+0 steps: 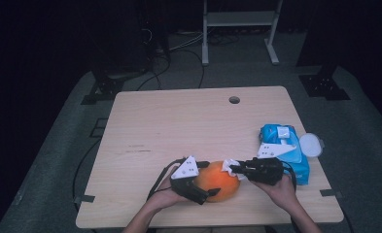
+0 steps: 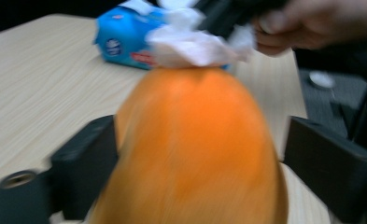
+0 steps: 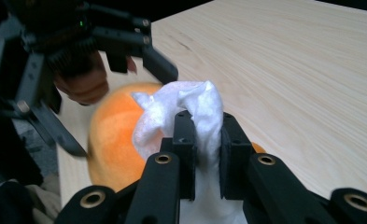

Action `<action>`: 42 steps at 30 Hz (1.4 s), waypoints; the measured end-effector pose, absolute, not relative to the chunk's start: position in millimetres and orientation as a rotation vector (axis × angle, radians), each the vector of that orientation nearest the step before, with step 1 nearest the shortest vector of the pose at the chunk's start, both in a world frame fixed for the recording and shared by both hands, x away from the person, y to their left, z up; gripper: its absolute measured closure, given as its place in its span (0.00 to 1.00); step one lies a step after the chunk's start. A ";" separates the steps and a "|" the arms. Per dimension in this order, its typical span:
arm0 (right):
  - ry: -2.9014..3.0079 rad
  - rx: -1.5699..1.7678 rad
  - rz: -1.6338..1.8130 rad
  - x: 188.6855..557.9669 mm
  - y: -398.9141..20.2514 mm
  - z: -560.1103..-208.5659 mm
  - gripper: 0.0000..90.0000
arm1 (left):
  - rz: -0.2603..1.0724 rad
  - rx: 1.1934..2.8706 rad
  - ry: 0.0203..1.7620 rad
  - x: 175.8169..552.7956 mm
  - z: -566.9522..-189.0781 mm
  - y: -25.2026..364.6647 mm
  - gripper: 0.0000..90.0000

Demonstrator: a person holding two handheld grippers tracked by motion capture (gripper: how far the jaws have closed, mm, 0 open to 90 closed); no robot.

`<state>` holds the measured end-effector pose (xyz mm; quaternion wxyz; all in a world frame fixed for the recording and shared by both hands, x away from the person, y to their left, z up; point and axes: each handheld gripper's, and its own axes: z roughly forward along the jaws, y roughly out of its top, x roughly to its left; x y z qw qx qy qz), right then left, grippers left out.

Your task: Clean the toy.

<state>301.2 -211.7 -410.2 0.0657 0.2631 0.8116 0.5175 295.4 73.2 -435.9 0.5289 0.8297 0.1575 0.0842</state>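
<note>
High view: your left gripper (image 1: 204, 180) is standing released, its jaws flanking the single round orange fruit (image 1: 217, 182) near the front edge of the pale wooden table (image 1: 179, 121). Your right gripper (image 1: 236, 168) is pinching one crumpled white tissue (image 1: 229, 166) against the fruit's top. One blue tissue pack (image 1: 283, 150) and one white round lid (image 1: 310, 144) are lying just beyond your right hand.

Left gripper view: both jaws are standing wide around the fruit (image 2: 190, 149), with a gap at the right one.

Right gripper view: the jaws are clenching the tissue (image 3: 190, 112).

Left tongs (image 1: 209, 180) apparently agape, right tongs (image 1: 235, 169) clamped.
</note>
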 end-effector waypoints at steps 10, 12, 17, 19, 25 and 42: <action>2.441 0.786 1.643 297.3 -203.0 -400.6 0.88 | 0.301 1.991 0.382 284.5 -435.6 63.7 0.32; 2.449 0.744 1.600 294.9 -197.7 -398.9 0.88 | 0.333 2.003 0.365 281.5 -434.1 62.5 0.35; 2.431 0.865 1.568 307.9 -218.5 -409.1 0.88 | 0.271 1.994 0.325 283.8 -434.7 66.2 0.32; 2.444 0.895 1.579 309.2 -225.8 -413.6 0.88 | 0.216 1.970 0.334 287.0 -434.3 68.2 0.23; 2.447 0.888 1.582 309.1 -224.8 -414.5 0.88 | 0.116 1.972 0.446 297.0 -445.4 66.5 0.04; 2.400 0.899 1.543 316.1 -219.7 -414.4 0.88 | 0.405 2.024 0.285 278.2 -441.4 64.0 0.22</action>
